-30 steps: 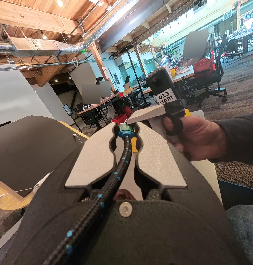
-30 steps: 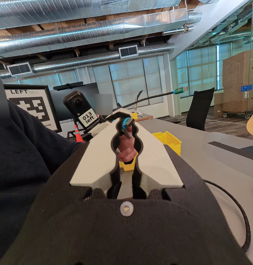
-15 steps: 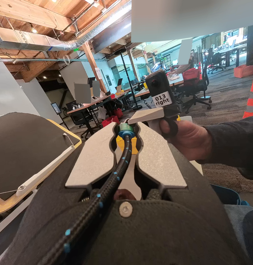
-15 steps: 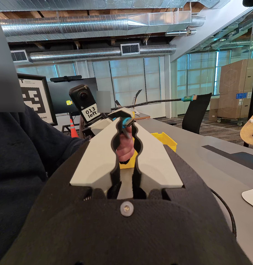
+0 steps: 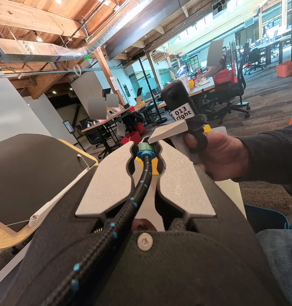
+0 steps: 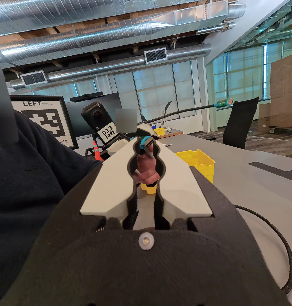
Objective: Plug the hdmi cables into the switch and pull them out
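In the left wrist view my left gripper (image 5: pixel 146 147) is shut on the green body of an HDMI plug (image 5: pixel 145 146) with a blue collar. Its black braided cable (image 5: pixel 137 195) runs back between the fingers. My right gripper (image 5: pixel 150 140), held by a hand (image 5: pixel 220 157), meets the plug's front end. In the right wrist view my right gripper (image 6: pixel 146 142) is closed on the plug's metal tip (image 6: pixel 147 143), with the left gripper (image 6: pixel 118 145) just beyond. The cable's far green plug (image 6: pixel 223 103) sticks out in the air. No switch is in view.
A yellow bin (image 6: pixel 198 159) stands on the grey table (image 6: pixel 241 173). A black cable (image 6: pixel 289 248) loops at the table's right. A black chair (image 6: pixel 239 122), an orange cone (image 6: pixel 96 150) and a framed marker sign (image 6: pixel 42 119) stand behind. A black-topped wooden board (image 5: pixel 26 173) lies left. Less than 4 cm separates the two grippers' tips.
Both grippers have swung and tilted a little together, so the background has shifted. They stay tip to tip on the same plug, and both holds are unchanged.
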{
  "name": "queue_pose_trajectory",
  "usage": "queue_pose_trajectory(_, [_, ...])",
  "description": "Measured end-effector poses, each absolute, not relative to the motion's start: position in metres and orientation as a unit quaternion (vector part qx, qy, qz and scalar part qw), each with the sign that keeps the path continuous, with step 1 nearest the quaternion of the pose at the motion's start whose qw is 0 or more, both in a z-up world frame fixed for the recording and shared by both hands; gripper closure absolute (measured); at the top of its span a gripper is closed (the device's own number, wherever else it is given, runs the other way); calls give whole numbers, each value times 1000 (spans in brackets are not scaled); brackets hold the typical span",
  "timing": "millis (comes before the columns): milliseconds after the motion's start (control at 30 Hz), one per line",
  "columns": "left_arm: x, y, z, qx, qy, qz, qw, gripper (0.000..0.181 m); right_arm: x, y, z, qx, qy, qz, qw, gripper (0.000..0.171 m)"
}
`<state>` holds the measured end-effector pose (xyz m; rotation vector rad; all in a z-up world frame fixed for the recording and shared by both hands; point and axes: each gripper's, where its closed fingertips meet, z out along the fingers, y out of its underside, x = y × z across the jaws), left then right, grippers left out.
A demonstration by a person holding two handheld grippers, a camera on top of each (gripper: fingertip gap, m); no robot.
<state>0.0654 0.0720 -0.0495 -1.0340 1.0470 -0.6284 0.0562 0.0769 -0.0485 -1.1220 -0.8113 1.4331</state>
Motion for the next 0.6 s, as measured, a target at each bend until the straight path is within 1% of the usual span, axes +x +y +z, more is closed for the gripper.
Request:
queue_pose_trajectory(67, [65, 72, -50, -463, 471, -280, 696, 160, 59, 79, -48, -473, -336, 603, 548, 158])
queue_pose_trajectory(167, [65, 72, -51, -463, 472, -283, 695, 160, 64, 80, -46, -468, -331, 609, 548, 163])
queue_pose_trajectory(367, [66, 73, -53, -464, 475, -282, 693, 159, 63, 82, -50, -478, -332, 613, 535, 156])
queue_pose_trajectory(533, [65, 73, -54, -457, 486, -267, 695, 160, 64, 82, -50, -477, -332, 620, 527, 154])
queue_pose_trajectory(600, [66, 72, -54, -453, 491, -266, 695, 159, 60, 80, -53, -483, -338, 629, 507, 153])
